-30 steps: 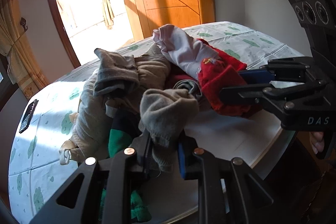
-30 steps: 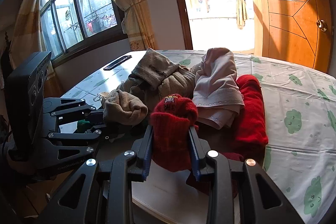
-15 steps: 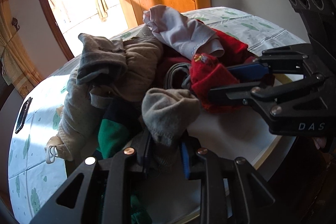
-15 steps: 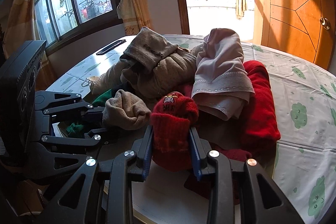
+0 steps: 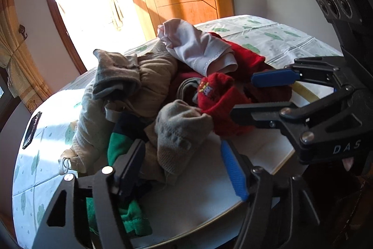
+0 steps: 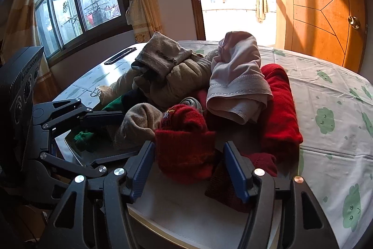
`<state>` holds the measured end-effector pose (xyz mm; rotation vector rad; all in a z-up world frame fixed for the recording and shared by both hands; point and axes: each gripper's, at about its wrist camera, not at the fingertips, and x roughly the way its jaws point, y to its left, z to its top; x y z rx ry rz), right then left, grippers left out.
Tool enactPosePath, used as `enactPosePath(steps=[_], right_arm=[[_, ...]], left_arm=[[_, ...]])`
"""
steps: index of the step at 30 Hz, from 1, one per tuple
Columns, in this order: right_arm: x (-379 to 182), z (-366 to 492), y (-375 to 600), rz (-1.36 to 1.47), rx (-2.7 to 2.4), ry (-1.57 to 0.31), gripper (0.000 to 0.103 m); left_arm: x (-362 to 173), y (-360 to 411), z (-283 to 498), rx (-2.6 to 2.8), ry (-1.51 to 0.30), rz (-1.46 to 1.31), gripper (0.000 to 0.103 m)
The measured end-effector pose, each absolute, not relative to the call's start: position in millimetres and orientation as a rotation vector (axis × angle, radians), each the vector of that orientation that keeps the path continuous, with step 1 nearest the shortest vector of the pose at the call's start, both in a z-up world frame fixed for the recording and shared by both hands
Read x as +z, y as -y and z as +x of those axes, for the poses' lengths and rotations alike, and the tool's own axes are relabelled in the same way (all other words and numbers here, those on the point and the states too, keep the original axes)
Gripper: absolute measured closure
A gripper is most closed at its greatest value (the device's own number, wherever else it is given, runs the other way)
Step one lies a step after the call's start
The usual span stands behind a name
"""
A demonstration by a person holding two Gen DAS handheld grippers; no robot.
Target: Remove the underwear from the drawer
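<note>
Since a second ago we have let go: both grippers' jaws are opening. Our left gripper [image 5: 184, 165] stands wide around the grey knitted bundle [image 5: 179, 130], our right gripper [image 6: 190, 167] around the red knitted bundle [image 6: 184, 139], at lower centre. Both lie released by the clothes pile [image 6: 198, 76]. Next we back out toward the table's near edge [image 6: 186, 223], where room is clear.

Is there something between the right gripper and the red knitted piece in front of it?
Nothing visible. The red knitted piece already sits between the opening jaws of the right gripper, with no pad pressing it. The grey sock lies beside it, left of the jaws.
</note>
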<state>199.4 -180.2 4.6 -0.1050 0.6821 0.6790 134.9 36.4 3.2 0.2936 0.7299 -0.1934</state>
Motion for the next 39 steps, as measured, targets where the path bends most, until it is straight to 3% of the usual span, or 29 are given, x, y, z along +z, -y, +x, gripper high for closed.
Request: enactPosePath(steps=[6, 14, 21, 39], right_arm=[[11, 187, 193, -0.064, 0.668, -0.661, 0.037], [27, 137, 220, -0.032, 0.639, -0.566, 0.036], [39, 78, 237, -0.005, 0.610, -0.431, 0.028], [52, 17, 224, -0.055, 0.626, -0.287, 0.024]], left_arm=[[12, -42, 122, -0.194, -0.714, 0.261, 0.030], [34, -57, 73, -0.175, -0.595, 0.172, 0.013], [43, -60, 23, -0.149, -0.493, 0.115, 0.005], [40, -73, -12, -0.088, -0.443, 0.032, 0.000]])
